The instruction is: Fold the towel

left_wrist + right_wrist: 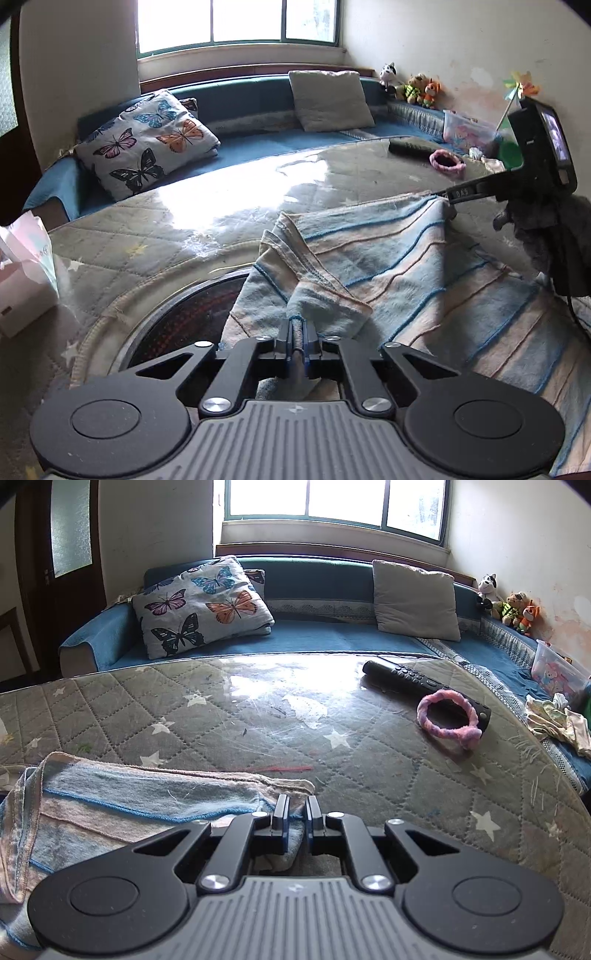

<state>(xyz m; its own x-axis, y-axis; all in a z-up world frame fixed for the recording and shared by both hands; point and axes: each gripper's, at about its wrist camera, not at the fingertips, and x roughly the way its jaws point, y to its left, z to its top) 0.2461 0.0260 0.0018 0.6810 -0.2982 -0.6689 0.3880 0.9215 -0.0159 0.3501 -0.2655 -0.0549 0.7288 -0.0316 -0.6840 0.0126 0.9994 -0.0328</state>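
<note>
A blue and pink striped towel lies rumpled on the quilted grey table cover. My left gripper is shut on a bunched corner of the towel at its near left. In that same view my right gripper reaches in from the right and pinches the towel's far right corner. In the right wrist view the towel spreads to the lower left, and my right gripper holds a narrow fold of its edge between nearly closed fingers.
A black remote and a fluffy pink ring lie on the table's far right. Behind is a blue sofa with a butterfly cushion and a grey cushion. A white bag stands at left.
</note>
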